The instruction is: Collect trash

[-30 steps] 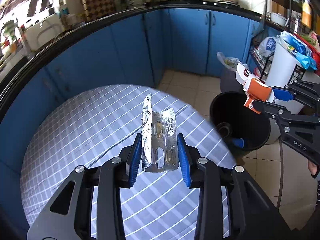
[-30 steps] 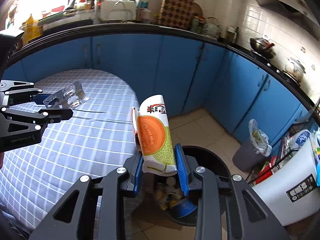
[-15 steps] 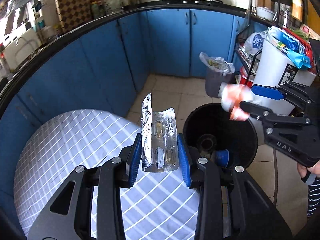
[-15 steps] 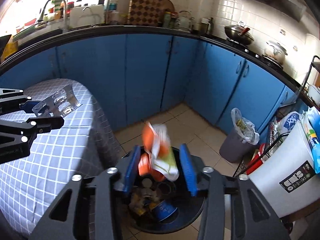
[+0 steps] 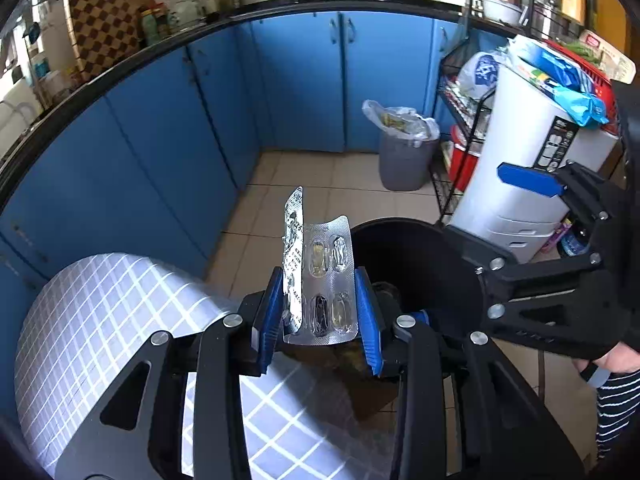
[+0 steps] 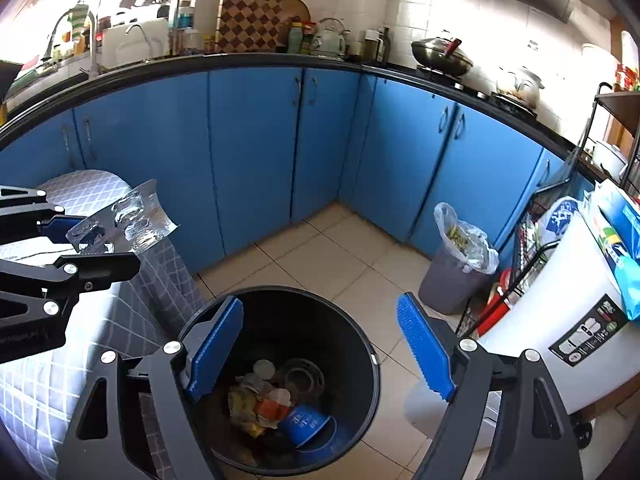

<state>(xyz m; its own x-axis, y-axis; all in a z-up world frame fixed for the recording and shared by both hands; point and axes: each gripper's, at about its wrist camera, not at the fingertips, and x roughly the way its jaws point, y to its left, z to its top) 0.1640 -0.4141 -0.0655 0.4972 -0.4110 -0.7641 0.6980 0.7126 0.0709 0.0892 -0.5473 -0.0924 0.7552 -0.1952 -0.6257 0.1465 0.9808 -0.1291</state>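
My left gripper point(image 5: 318, 312) is shut on a silver pill blister pack point(image 5: 320, 280), held upright at the table's edge beside the black trash bin point(image 5: 420, 248). The same blister pack point(image 6: 124, 220) shows at the left of the right wrist view, in the left gripper point(image 6: 86, 240). My right gripper point(image 6: 320, 348) hangs over the black trash bin point(image 6: 360, 344), its jaws opening with nothing between them. The orange and white carton point(image 6: 272, 404) lies inside the bin among other trash and a blue cup point(image 6: 304, 424). In the left wrist view the right gripper point(image 5: 490, 208) is at the right.
A round table with a checked grey cloth point(image 5: 100, 320) stands left of the bin. Blue cabinets point(image 6: 256, 152) run along the back. A small grey bin with a plastic bag point(image 6: 456, 272) and a white container point(image 6: 568, 328) beside a wire rack stand at the right on the tiled floor.
The right gripper opened and the orange carton dropped into the black bin. Both grippers moved from over the table towards the bin; the left still holds the blister pack.
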